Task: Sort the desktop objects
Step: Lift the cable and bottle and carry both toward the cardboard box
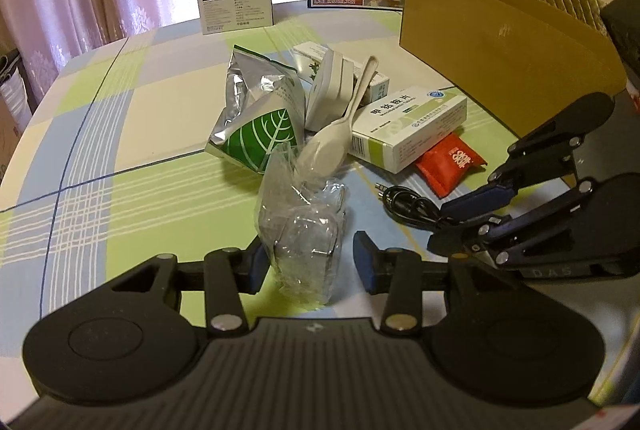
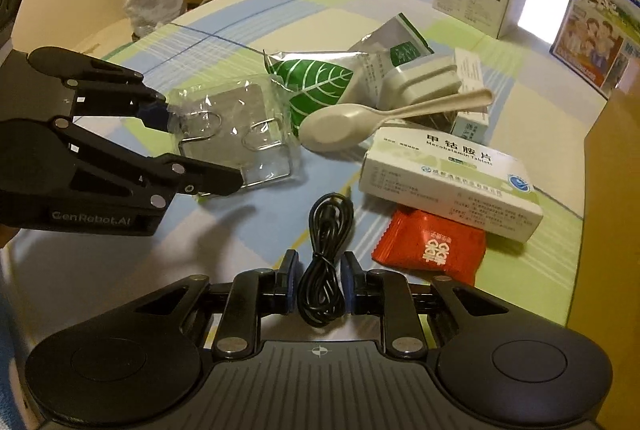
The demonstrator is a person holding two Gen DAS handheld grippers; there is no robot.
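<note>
R tool [image 2: 319, 284] clamped on black cable [image 2: 326, 262], L tool [image 1: 308, 262] loose around clear bag [image 1: 300, 226]; thin film could slip, cable loops may snag on lift.

The clear plastic packet [image 2: 236, 134] is glossy and crinkled, with thin bare-metal wire hooks showing through it. Behind it, the foil pouch [image 1: 256, 110] is shiny, creased silver with a printed green leaf. Just right of the packet, the spoon [image 2: 360, 122] looks like smooth matt cream plastic. The medicine box [image 2: 448, 178] beyond the spoon is smooth white card with a slight sheen; the red sachet [image 2: 430, 246] under its near edge is glossy film. The black cable [image 2: 326, 262] is smooth rubbery plastic. The checked tablecloth [image 1: 120, 134] looks smooth, faintly shiny. The cardboard box [image 1: 492, 42] is matt brown.
</note>
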